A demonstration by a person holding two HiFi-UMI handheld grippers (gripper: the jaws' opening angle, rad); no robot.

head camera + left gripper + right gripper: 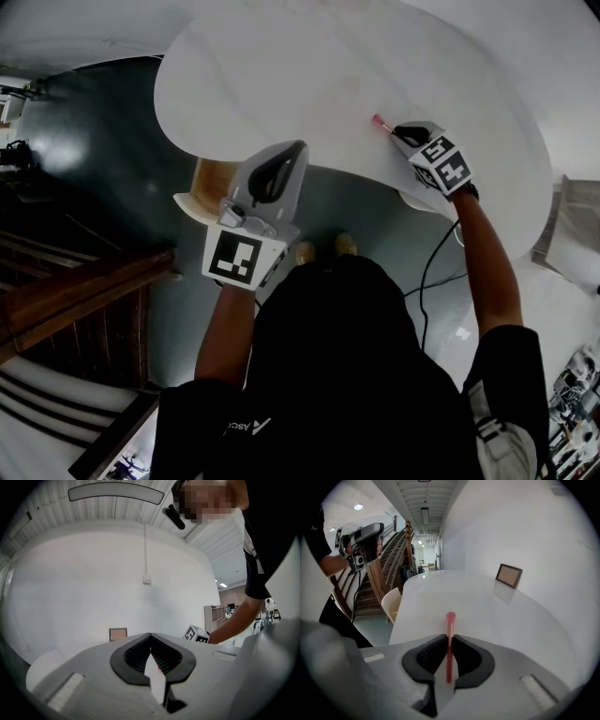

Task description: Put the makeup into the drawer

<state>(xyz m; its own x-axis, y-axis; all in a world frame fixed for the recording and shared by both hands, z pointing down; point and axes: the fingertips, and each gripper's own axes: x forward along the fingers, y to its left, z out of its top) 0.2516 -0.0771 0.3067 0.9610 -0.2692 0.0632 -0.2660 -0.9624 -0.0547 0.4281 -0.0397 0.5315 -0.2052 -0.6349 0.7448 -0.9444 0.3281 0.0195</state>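
Note:
My right gripper (394, 130) is shut on a thin pink makeup stick (379, 121) just above the near right part of the white table (309, 66). In the right gripper view the pink makeup stick (450, 623) runs up between the dark pads, its rounded tip past my right gripper (449, 637). My left gripper (296, 150) is held up over the table's near edge, its jaws closed and nothing in them. The left gripper view shows my left gripper (150, 635) with its pads meeting. No drawer is in view.
A small brown-framed picture (509, 575) stands on the table by the white wall. A cream chair (208, 188) sits under the table's near edge, below my left gripper. A wooden staircase (66, 291) lies at the left. A cable (429, 272) hangs from my right gripper.

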